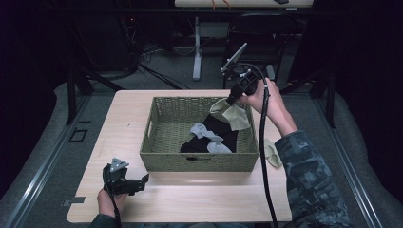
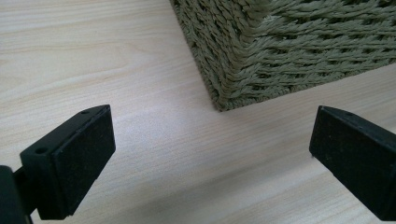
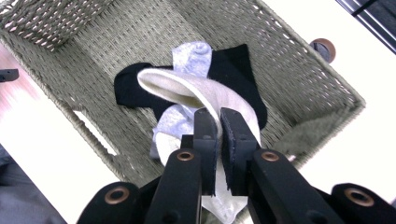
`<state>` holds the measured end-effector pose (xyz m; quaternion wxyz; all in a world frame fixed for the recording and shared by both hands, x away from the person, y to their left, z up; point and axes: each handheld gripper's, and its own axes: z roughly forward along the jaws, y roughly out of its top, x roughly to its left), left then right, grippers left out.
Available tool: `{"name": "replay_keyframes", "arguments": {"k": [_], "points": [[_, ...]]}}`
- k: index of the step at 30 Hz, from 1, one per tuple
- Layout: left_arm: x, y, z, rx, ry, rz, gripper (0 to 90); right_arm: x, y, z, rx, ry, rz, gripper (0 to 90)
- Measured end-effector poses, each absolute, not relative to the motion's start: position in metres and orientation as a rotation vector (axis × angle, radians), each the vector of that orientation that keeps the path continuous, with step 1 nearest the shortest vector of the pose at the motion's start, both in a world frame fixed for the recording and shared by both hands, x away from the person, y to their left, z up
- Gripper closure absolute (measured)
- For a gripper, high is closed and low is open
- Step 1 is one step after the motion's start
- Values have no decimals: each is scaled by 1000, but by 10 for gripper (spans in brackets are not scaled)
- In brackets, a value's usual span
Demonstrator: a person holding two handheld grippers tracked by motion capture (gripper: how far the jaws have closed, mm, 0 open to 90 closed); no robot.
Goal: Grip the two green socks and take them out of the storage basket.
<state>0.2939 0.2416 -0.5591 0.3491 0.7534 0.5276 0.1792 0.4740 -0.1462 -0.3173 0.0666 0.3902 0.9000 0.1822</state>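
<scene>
**Cream sock pinched above the basket**

The right tongs (image 3: pixel 219 140) were pressed together on a cream sock (image 3: pixel 205 95), the fabric caught between the two black jaws near their tips. In the right gripper view the sock's open cuff curved out ahead of the jaws to the left, while a further fold of it hung down below them. From the high view the right tongs (image 1: pixel 231 100) were held over the far right part of the woven basket (image 1: pixel 161 159), pointing down, and the cream sock (image 1: pixel 233 114) dangled just beneath them, above the basket's right side and close to its rim.

Under the hanging sock, inside the basket, lay a black sock (image 3: pixel 238 70) and a grey sock (image 3: pixel 189 53), the grey one lying across the black.

The left tongs (image 1: pixel 142 180) rested low over the tabletop (image 1: pixel 119 114) at the near left, just in front of the basket's near left corner. In the left gripper view their jaws stood spread wide with bare tabletop between them and the basket's corner (image 2: pixel 238 79) ahead, untouched.

Another pale cloth (image 1: pixel 272 152) lay on the tabletop right of the basket.
</scene>
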Motion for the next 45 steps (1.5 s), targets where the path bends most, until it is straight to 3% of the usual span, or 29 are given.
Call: {"name": "replay_keyframes", "arguments": {"k": [24,45], "points": [[294,241,-559,1946,1368,466,1,465,-246,-309,1391,2562,515,854],[294,241,-560,1947,1371,470,1,463,-310,-391,1647,2476,475,858]]}}
